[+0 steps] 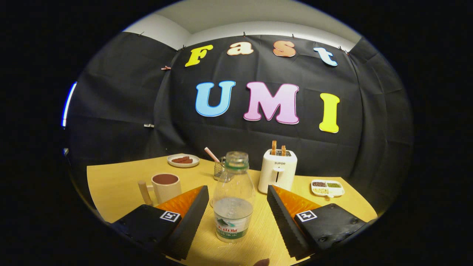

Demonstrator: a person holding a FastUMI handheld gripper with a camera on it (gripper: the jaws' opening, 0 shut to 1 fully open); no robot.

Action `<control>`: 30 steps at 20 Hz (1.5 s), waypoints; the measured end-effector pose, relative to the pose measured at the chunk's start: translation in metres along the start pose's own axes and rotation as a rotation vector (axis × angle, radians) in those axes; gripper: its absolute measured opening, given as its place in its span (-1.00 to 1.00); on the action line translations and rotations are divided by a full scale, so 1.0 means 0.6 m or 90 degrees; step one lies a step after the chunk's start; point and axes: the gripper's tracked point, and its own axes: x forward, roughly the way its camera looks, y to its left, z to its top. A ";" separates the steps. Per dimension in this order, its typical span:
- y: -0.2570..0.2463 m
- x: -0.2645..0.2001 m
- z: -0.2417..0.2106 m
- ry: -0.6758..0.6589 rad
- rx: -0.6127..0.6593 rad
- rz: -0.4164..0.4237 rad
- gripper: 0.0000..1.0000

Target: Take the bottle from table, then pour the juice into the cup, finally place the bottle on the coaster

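Observation:
A clear plastic bottle [233,199] stands upright on the wooden table [111,184]. It is about a third full of clear liquid and has a green and white label. My gripper [237,190] is open, with the bottle between its two fingers [192,214] and a small gap on each side. A cream cup [165,186] with a wooden handle and a dark inside stands to the left, just beyond the left finger. A thin round rim shows low behind the bottle's left side; I cannot tell whether it is the coaster.
A white toaster [278,170] holding two slices stands beyond the right finger. A small divided tray [327,187] of beans lies to its right. At the back are a plate [183,160] of sausages and a wire holder [218,168] with a straw.

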 end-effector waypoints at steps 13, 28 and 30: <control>-0.005 0.035 -0.094 0.046 0.050 -0.031 0.86; -0.003 0.059 0.002 0.111 -0.106 -0.068 0.49; 0.001 0.067 0.011 0.122 -0.158 -0.064 0.49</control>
